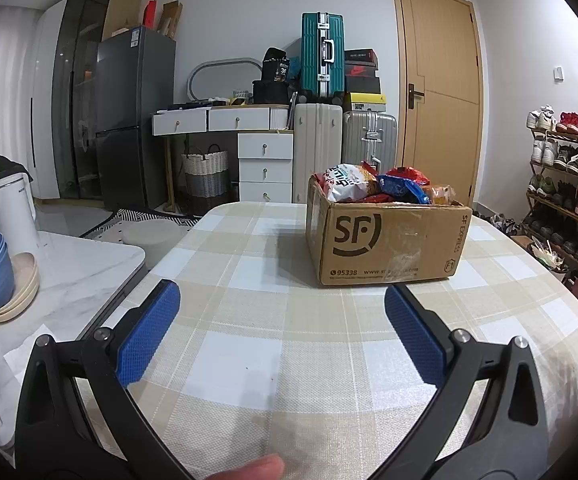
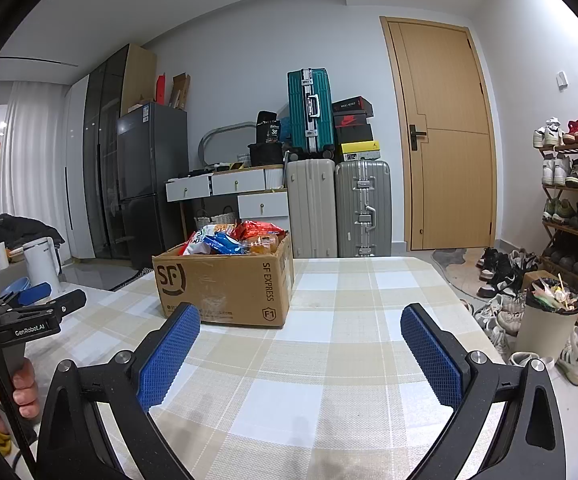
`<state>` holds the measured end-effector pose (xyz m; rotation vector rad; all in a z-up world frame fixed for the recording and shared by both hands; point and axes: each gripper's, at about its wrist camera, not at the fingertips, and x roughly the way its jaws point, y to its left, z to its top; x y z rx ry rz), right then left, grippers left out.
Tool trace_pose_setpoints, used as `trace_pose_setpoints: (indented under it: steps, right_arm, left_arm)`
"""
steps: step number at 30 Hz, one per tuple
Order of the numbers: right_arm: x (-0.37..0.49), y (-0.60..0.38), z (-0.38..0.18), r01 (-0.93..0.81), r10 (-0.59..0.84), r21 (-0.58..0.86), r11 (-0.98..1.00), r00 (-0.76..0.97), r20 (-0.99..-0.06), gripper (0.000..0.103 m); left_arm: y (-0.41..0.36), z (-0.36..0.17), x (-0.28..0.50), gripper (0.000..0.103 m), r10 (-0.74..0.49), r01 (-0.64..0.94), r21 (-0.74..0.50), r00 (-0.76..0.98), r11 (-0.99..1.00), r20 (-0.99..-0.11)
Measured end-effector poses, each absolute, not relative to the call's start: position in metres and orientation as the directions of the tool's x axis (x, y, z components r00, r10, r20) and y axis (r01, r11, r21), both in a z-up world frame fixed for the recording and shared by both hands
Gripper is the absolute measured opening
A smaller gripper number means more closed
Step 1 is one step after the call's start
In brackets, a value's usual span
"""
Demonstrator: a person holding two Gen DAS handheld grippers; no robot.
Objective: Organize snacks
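I am holding the left gripper (image 1: 281, 312) low over the near part of the table (image 1: 249, 360), its blue-padded fingers (image 1: 149, 332) spread wide with nothing between them. I am keeping the right gripper (image 2: 301, 344) in much the same attitude, fingers (image 2: 169, 356) spread apart and gripping nothing, hovering above the checked tablecloth. In the right wrist view the left gripper (image 2: 37, 308) is showing at the left edge, with a hand (image 2: 13, 396) wrapped around its handle.

The cardboard box (image 1: 385, 240) marked SF Express is sitting on the table toward the far edge, ahead of both grippers and apart from them. The snacks (image 1: 373, 188) are piled inside it, packets rising above the rim: a white bag, red bags, a blue one. From the right wrist view the box (image 2: 225, 284) is lying toward the far left of the table, its snacks (image 2: 233, 238) heaped at the top.
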<state>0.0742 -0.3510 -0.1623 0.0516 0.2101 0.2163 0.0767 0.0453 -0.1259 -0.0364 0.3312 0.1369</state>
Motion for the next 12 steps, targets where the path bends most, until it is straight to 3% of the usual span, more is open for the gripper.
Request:
trace_pose_setpoints:
  steps: [12]
  right_arm:
    - [0.0736,-0.3511,-0.1630,-0.206,0.217,0.073,0.976,0.955,-0.202,0.102]
  left_arm:
    - [0.0444,-0.1252,0.0736,0.102,0.133,-0.145,-0.016,0.943,0.989,-0.306]
